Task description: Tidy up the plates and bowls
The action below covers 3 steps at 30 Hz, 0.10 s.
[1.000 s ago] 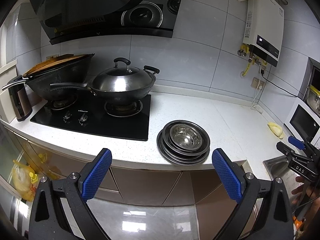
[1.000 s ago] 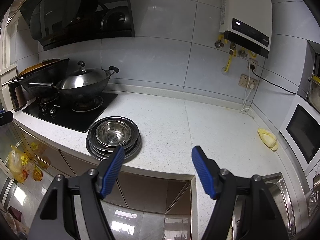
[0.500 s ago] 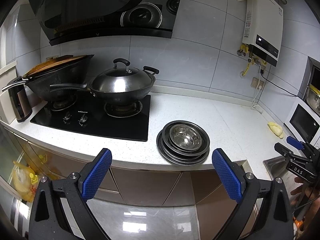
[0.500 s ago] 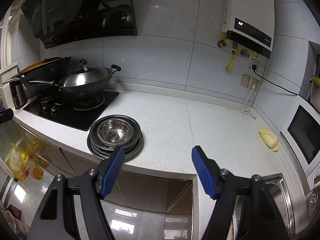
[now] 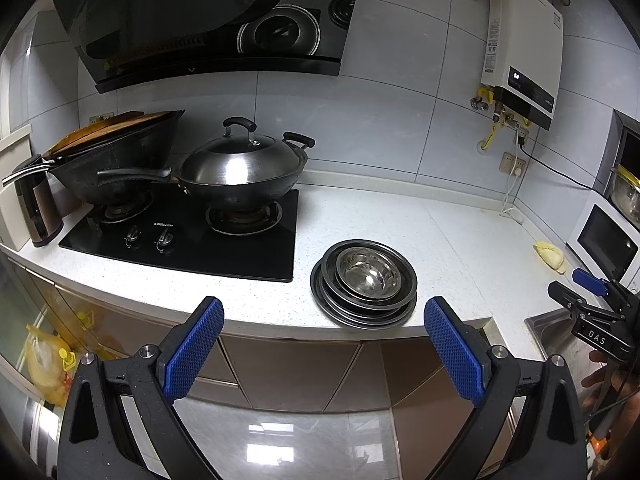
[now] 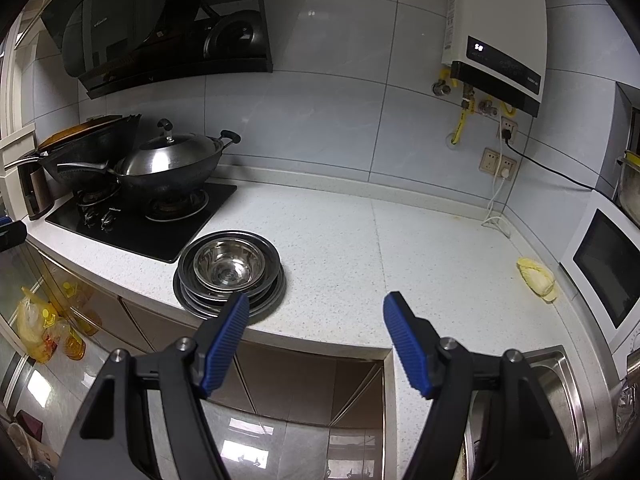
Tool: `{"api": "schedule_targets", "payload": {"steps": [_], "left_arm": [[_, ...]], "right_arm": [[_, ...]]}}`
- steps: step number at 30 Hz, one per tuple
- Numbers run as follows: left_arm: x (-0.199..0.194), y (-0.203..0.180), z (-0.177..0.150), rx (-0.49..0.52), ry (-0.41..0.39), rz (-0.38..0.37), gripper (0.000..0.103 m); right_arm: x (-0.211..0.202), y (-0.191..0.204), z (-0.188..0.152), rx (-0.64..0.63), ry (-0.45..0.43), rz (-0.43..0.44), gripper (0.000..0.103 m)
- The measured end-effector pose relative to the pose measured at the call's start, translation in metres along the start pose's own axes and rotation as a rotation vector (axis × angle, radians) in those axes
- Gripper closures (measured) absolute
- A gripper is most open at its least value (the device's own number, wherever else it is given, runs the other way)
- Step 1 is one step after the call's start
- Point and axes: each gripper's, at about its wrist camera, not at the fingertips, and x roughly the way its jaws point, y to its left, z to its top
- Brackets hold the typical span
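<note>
A stack of steel plates [image 5: 362, 312] with a steel bowl [image 5: 370, 274] nested on top sits near the front edge of the white counter, right of the stove. It also shows in the right wrist view, plates [image 6: 264, 300] and bowl [image 6: 229, 265]. My left gripper [image 5: 323, 312] is open and empty, held in front of the counter edge, short of the stack. My right gripper [image 6: 317, 306] is open and empty, held off the counter edge to the right of the stack; it also shows at the right edge of the left wrist view [image 5: 588, 300].
A black gas stove [image 5: 188, 228] carries a lidded wok [image 5: 240, 172] and a dark wok [image 5: 116, 156]. A range hood [image 5: 208, 20] hangs above. A microwave [image 6: 604, 264] and a yellow cloth [image 6: 536, 278] are at the right; a sink [image 6: 560, 392] lies lower right.
Both grippers have drifted slightly closer to the counter, so the stack sits a little larger in view. Both stay open.
</note>
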Motion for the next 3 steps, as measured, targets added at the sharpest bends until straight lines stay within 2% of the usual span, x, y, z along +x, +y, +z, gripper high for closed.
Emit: {"api": "schedule_targets", "payload": {"steps": [3], "left_arm": [[-0.0004, -0.0012, -0.0004, 0.003, 0.0, 0.003, 0.005]], "right_arm": [[-0.0003, -0.0004, -0.0001, -0.002, -0.002, -0.001, 0.034]]}}
